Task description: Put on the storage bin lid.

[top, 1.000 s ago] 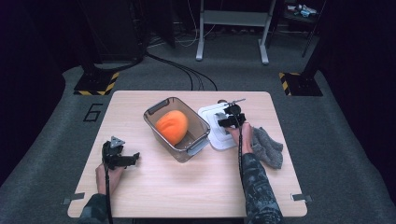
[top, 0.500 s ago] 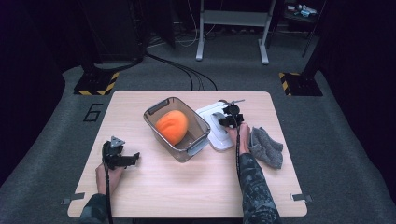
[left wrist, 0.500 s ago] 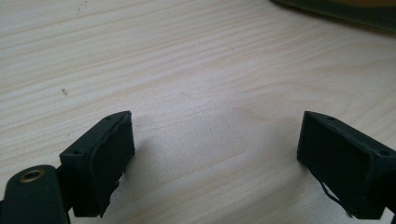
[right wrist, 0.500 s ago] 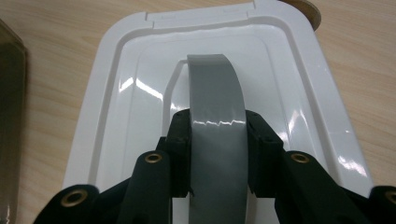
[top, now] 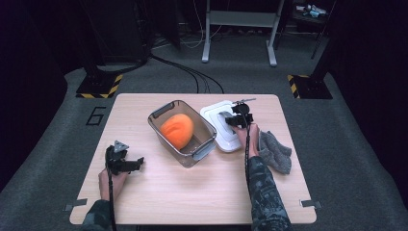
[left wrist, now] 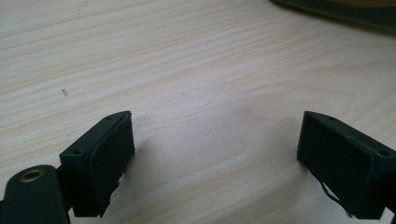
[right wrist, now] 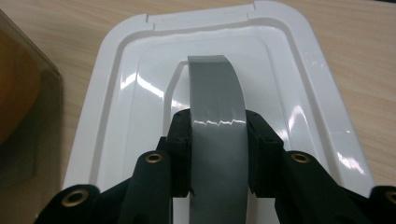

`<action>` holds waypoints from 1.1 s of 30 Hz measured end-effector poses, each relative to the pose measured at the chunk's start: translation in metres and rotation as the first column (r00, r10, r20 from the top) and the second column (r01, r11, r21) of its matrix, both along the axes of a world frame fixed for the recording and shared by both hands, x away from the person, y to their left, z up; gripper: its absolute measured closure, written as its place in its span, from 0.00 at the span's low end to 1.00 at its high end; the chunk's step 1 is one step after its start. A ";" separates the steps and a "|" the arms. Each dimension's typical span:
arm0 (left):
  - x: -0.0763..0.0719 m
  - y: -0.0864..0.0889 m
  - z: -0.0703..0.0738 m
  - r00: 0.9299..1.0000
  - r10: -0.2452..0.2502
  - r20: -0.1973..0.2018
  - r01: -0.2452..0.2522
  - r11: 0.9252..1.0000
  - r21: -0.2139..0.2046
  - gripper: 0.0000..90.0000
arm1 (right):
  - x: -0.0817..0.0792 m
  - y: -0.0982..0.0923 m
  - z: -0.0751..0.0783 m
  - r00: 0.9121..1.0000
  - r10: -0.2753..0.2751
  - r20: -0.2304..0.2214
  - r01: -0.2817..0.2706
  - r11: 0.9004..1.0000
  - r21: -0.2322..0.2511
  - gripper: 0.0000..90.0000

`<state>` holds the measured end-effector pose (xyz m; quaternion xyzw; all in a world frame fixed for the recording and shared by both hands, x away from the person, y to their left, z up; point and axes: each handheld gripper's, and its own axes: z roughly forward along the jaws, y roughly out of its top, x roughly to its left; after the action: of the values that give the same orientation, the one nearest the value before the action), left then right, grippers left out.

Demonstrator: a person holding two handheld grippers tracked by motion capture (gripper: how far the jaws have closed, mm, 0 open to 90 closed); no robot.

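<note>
Two grippers work over the table [top: 159, 192]: at the left, the left gripper [top: 136, 162] rests on bare wood, jaws spread wide with nothing between them. Mid-table sits a clear bin [top: 161, 118] holding an orange lump [top: 176, 131]. Just beside it lies the white lid [top: 211, 113], whose grey handle [right wrist: 216, 93] the right gripper [right wrist: 218, 154] has just closed on. Farther right lies a grey cloth [top: 276, 151].

One light wooden desk [top: 163, 192] carries one clear grey plastic tub [top: 166, 118], holding one orange rounded lump [top: 176, 131]. There is one white plastic lid [top: 214, 113] with one grey handle strip [right wrist: 217, 98], and one grey crumpled cloth [top: 276, 151] at centre right. Two black hand-held tools are counted: the left tool [top: 139, 161] and the right tool [top: 230, 119].
</note>
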<state>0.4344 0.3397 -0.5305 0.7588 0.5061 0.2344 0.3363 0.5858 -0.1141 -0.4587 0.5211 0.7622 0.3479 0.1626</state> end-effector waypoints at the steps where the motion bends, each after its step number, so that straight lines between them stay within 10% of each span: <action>1: 0.000 0.000 0.000 1.000 0.000 0.000 0.000 1.000 0.000 0.12 | -0.001 0.001 0.002 1.000 -0.002 -0.001 0.002 1.000 -0.006 0.74; 33: 0.000 0.000 0.000 1.000 0.000 0.005 0.000 1.000 0.002 0.12 | -0.016 -0.021 0.065 0.997 0.003 0.083 -0.003 1.000 0.005 0.74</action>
<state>0.4344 0.3395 -0.5306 0.7586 0.5049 0.2367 0.3370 0.5696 -0.1354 -0.3939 0.5054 0.7546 0.3716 0.1923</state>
